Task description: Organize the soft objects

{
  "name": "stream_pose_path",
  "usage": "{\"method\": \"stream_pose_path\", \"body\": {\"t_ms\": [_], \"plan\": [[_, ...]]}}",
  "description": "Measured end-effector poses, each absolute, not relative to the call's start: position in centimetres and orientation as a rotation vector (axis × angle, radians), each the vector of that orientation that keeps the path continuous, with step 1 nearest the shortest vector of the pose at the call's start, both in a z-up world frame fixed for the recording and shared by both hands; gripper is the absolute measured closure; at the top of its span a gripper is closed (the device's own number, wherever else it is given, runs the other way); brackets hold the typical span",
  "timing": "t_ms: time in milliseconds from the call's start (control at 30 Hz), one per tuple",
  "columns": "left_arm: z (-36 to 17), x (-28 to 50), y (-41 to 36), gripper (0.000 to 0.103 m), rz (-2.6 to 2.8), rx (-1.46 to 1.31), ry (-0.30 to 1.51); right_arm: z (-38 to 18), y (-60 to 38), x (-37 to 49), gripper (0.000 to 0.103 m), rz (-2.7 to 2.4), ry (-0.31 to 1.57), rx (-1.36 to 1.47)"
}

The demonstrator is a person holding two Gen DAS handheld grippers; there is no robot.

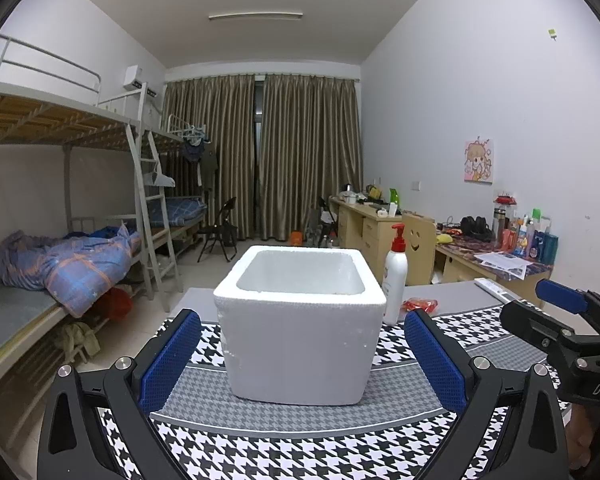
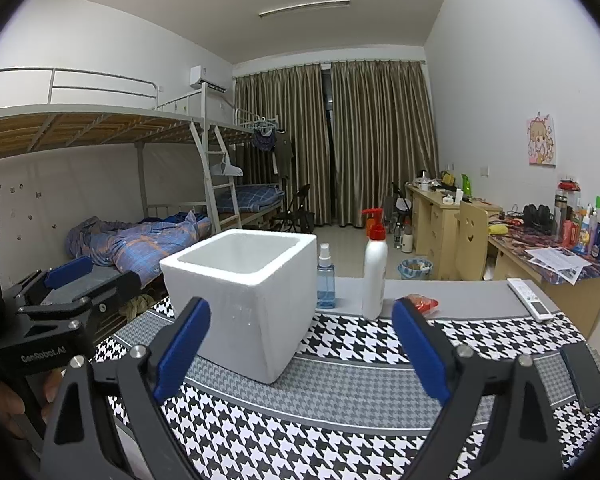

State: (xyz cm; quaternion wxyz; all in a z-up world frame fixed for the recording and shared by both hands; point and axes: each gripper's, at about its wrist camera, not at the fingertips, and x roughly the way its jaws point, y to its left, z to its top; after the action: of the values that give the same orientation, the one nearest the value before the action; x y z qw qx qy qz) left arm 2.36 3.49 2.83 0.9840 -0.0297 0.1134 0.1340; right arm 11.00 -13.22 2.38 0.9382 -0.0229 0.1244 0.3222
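Observation:
A white foam box (image 1: 300, 332) stands open-topped on the houndstooth cloth (image 1: 300, 448); it also shows in the right wrist view (image 2: 244, 300). A small red soft packet (image 1: 420, 305) lies behind it to the right, also seen in the right wrist view (image 2: 422, 303). My left gripper (image 1: 300, 356) is open and empty, its blue pads either side of the box front, short of it. My right gripper (image 2: 300, 352) is open and empty, to the right of the box. Each gripper appears at the edge of the other's view.
A white pump bottle (image 2: 374, 276) and a blue spray bottle (image 2: 325, 280) stand behind the box. A remote (image 2: 530, 300) and a dark phone (image 2: 584, 376) lie at the table's right. Bunk beds stand left, desks right.

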Motion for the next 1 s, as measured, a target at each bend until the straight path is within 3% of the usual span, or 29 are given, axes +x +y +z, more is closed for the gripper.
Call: {"method": "stream_pose_path", "body": {"t_ms": [1000], "plan": [[0.7, 0.6, 2.9, 0.001, 0.314, -0.033, 0.169, 0.7, -14.3, 9.3, 0.008, 0.637, 0.213, -0.034]]}}
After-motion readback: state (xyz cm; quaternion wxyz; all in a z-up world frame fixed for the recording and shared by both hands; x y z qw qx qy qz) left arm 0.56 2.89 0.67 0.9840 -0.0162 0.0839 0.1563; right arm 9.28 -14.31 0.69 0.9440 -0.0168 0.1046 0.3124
